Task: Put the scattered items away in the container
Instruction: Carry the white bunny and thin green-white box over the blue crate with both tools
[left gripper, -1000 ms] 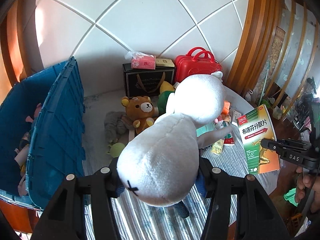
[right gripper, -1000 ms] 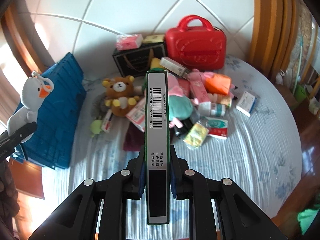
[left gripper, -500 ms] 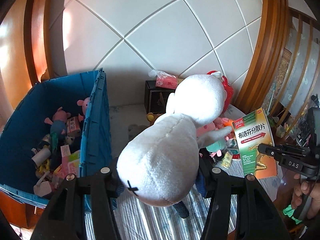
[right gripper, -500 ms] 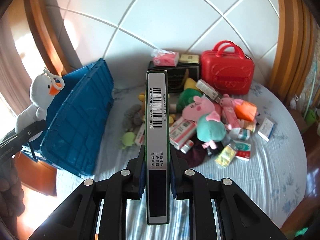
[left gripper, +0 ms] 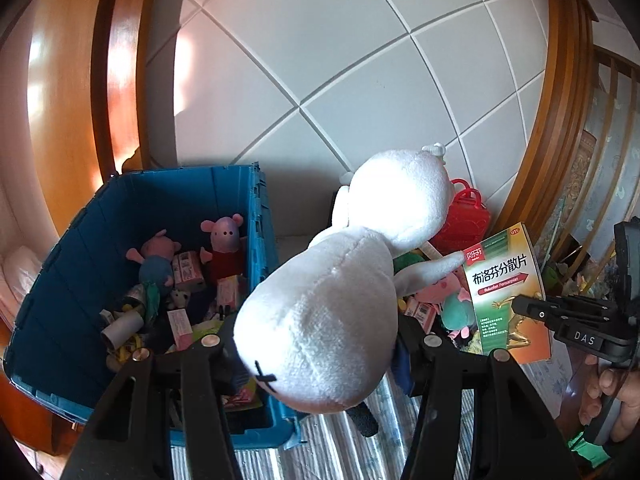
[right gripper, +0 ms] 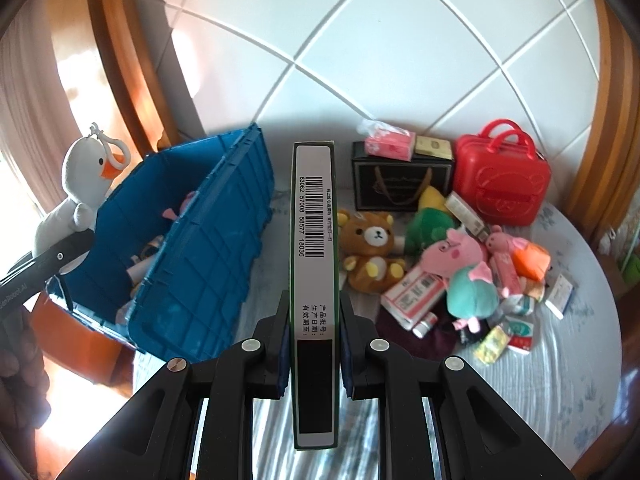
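My left gripper is shut on a white plush duck, held in the air by the near right corner of the open blue crate. The duck also shows at the far left of the right wrist view, above the crate. My right gripper is shut on a green and white medicine box, held upright above the bed. The box also shows at the right of the left wrist view. The crate holds pig plushes and small boxes.
A pile lies on the bed right of the crate: a brown bear plush, a pink pig plush, a teal plush, and several medicine boxes. A red case and a black gift bag stand by the white padded headboard.
My left gripper has swung left with the duck, so the crate's inside now shows. My right gripper has pulled back and turned left with the box.
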